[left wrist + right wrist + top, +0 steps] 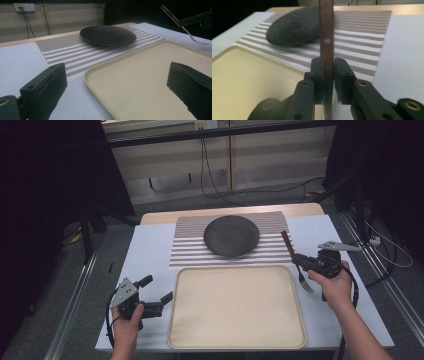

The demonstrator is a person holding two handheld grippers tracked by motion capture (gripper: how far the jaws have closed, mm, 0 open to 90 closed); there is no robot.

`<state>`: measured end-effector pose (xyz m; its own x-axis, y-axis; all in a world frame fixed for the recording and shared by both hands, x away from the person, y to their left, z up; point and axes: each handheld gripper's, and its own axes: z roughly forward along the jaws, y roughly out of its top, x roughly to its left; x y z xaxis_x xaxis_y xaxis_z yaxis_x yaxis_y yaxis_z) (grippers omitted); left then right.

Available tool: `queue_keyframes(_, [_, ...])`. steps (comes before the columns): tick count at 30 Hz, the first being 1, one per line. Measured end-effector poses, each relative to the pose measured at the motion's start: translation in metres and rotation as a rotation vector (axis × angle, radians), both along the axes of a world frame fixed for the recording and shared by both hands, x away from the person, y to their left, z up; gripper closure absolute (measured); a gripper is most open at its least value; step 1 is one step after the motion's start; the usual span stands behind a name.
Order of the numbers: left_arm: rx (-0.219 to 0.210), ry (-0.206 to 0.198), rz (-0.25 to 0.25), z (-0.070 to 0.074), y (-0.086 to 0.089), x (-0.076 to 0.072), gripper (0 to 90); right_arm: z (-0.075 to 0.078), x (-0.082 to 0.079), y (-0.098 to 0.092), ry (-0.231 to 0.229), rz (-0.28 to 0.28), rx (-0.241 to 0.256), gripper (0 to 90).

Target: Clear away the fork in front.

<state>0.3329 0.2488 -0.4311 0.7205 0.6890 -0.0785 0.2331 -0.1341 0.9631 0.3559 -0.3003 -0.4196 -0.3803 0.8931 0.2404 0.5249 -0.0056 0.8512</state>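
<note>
At right of frame, the right gripper point(303, 261) pinches a wood-handled fork point(295, 261) beside the tray point(200, 330) (seemingly mid-carry); lower left, the left gripper point(156, 290) waits, jaws spread. Placement likely follows.

Bare forearms, no sleeves; each hand-held gripper point(156, 289) black, grey triangular plate (brass-ringed pivots), black cable.

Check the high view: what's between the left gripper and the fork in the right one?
The beige tray lies between the left gripper and the fork that the right gripper clamps, seen in the high view.
</note>
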Motion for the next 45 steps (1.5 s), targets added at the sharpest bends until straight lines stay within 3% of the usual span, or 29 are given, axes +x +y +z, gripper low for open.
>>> queue_keyframes(7, [0.001,0.003,-0.012,0.001,-0.005,0.000,2.9,-0.003,-0.024,0.016,-0.065,0.050,0.079,78.9])
queue_keyframes(9, [0.002,0.006,-0.012,0.001,-0.007,0.000,2.9,-0.007,-0.028,0.019,-0.068,0.059,0.102,78.8])
queue_keyframes(13, [0.004,0.004,-0.023,0.003,-0.011,-0.001,2.9,-0.010,-0.031,0.024,-0.072,0.080,0.101,78.8])
queue_keyframes(15, [0.005,0.005,-0.022,0.003,-0.012,-0.001,2.9,-0.011,-0.032,0.026,-0.072,0.088,0.131,78.8])
queue_keyframes(24, [-0.010,0.010,-0.033,0.007,-0.018,-0.001,2.9,-0.005,-0.040,0.051,-0.138,0.130,0.125,78.8])
queue_keyframes(30, [-0.019,0.015,-0.051,0.013,-0.026,0.000,2.9,-0.005,-0.043,0.064,-0.145,0.157,0.143,78.8])
queue_keyframes(42, [-0.040,0.052,-0.122,0.024,-0.060,0.002,2.8,-0.007,-0.046,0.087,-0.169,0.202,0.112,78.8])
queue_keyframes(45, [-0.065,0.077,-0.133,0.027,-0.070,0.004,2.8,-0.006,-0.047,0.092,-0.179,0.211,0.114,78.8])
